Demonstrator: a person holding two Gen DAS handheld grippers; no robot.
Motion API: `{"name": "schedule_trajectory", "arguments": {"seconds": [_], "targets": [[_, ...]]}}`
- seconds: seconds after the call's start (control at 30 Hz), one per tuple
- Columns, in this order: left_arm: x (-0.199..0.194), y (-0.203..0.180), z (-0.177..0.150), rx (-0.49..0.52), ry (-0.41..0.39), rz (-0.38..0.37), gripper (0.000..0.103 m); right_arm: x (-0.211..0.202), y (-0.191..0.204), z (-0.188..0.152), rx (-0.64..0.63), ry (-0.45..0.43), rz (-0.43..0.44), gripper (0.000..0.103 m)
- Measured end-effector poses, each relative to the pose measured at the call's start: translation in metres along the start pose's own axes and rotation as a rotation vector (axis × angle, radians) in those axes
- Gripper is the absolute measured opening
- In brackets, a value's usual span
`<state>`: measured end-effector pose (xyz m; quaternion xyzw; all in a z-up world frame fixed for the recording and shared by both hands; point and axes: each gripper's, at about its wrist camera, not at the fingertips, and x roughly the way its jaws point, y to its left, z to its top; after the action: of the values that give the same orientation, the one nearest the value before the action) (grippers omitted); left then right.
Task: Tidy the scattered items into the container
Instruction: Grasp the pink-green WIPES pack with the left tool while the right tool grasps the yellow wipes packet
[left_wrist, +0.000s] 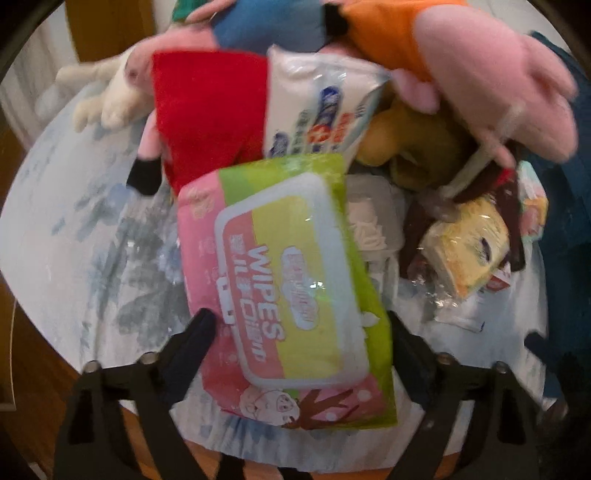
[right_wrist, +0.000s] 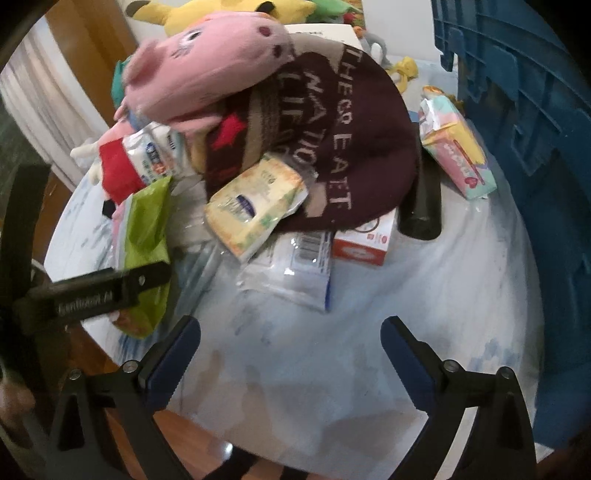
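A pink and green wipes pack lies on the round table between the fingers of my left gripper, whose jaws stand wide on either side of it. The pack also shows in the right wrist view, with the left gripper beside it. My right gripper is open and empty over bare tabletop. The blue crate stands at the right. A heap holds a pink pig plush, a maroon knit hat, a yellow tissue pack and a white wipes pack.
A pastel pack lies by the crate, near a dark cylinder. A red and white box and a clear plastic packet lie under the hat. A yellow plush sits at the back. The table edge is close in front.
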<state>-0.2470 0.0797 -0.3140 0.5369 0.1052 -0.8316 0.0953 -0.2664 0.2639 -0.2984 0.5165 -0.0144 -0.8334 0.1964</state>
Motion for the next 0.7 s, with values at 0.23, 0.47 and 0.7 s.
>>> {"name": "schedule_trajectory", "arguments": {"seconds": [0.23, 0.47, 0.7], "targets": [[-0.004, 0.027, -0.005, 0.030, -0.002, 0.049, 0.077, 0.005, 0.006, 0.018, 0.076, -0.044, 0.047, 0.084], [0.005, 0.044, -0.001, 0.074, 0.009, 0.071, 0.077, 0.019, 0.021, 0.044, 0.174, -0.083, 0.045, 0.081], [0.011, 0.035, 0.000, 0.147, 0.006, 0.085, 0.077, 0.041, 0.027, 0.045, 0.183, -0.067, -0.047, 0.051]]}}
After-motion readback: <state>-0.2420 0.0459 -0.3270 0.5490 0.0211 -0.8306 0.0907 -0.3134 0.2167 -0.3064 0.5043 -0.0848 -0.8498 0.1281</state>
